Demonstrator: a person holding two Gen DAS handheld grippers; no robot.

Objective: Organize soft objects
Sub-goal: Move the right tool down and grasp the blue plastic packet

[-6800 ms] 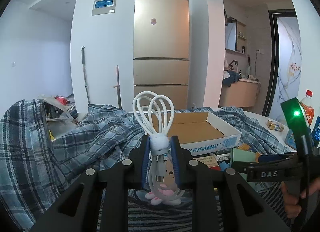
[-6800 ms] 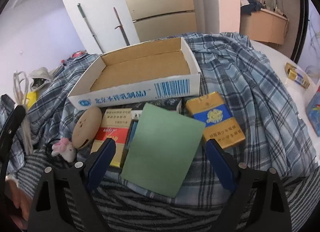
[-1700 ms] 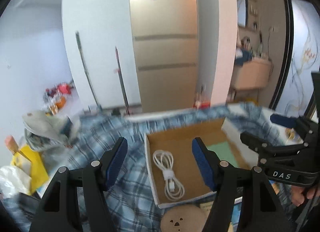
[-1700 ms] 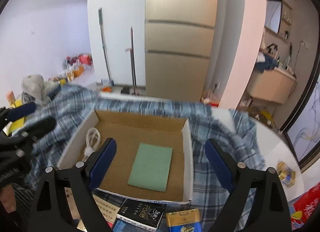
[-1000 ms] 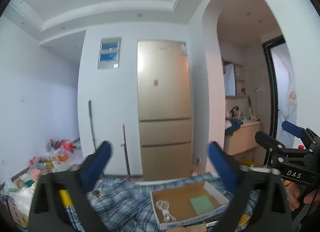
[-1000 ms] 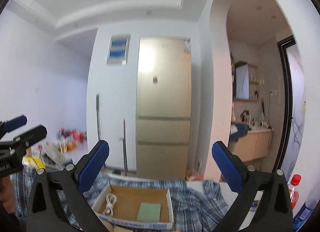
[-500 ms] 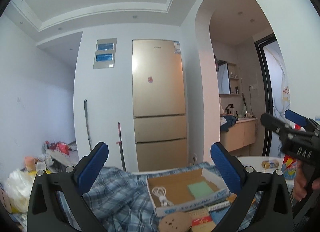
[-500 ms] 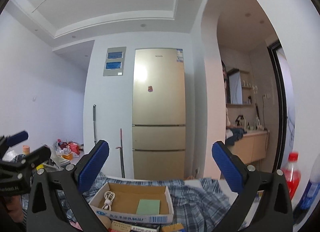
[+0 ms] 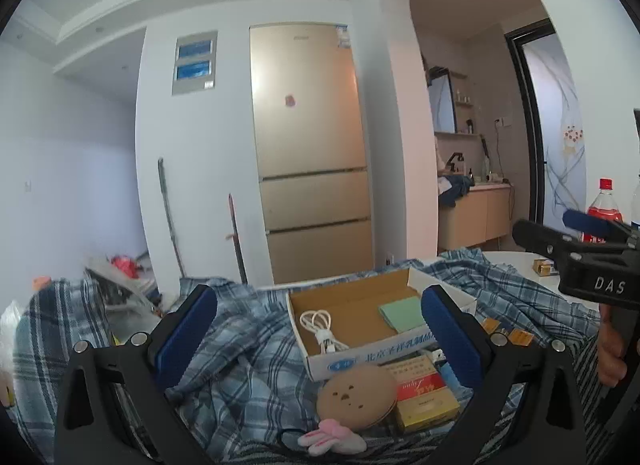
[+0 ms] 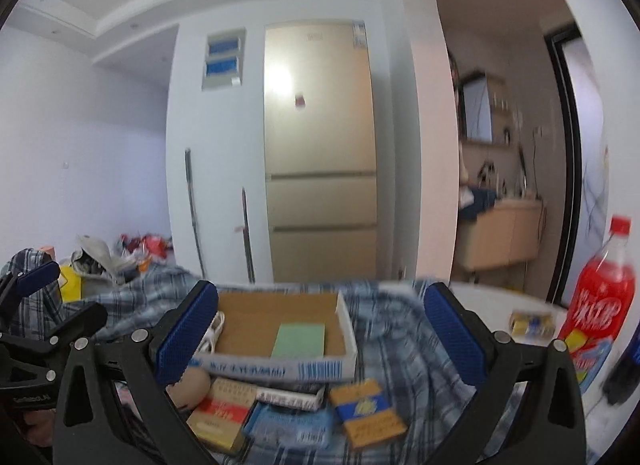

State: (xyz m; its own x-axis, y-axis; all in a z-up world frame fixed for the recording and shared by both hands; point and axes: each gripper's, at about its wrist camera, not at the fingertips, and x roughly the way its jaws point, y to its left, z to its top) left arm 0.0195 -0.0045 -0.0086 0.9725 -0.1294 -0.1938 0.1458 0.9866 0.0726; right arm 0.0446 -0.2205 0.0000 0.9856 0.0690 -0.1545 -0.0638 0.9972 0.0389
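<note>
An open cardboard box (image 9: 404,349) sits on a plaid cloth. Inside lie a coiled white cable (image 9: 322,329) and a green cloth (image 9: 402,313); the green cloth also shows in the right wrist view (image 10: 299,340). In front of the box lies a round tan plush (image 9: 356,395) with a pink tassel (image 9: 332,441). My left gripper (image 9: 320,339) is open and empty, above and in front of the box. My right gripper (image 10: 320,337) is open and empty, facing the box (image 10: 320,369).
Small packs lie in front of the box: a red-yellow one (image 10: 222,415), a blue one (image 10: 292,427) and a yellow-blue one (image 10: 366,413). A red soda bottle (image 10: 600,297) stands at the right on a white table (image 10: 500,297). A fridge (image 9: 312,157) stands behind.
Both grippers have come down from a high, far view toward the box. They were open and empty half a second ago and remain so. Cable and green cloth stay in the box.
</note>
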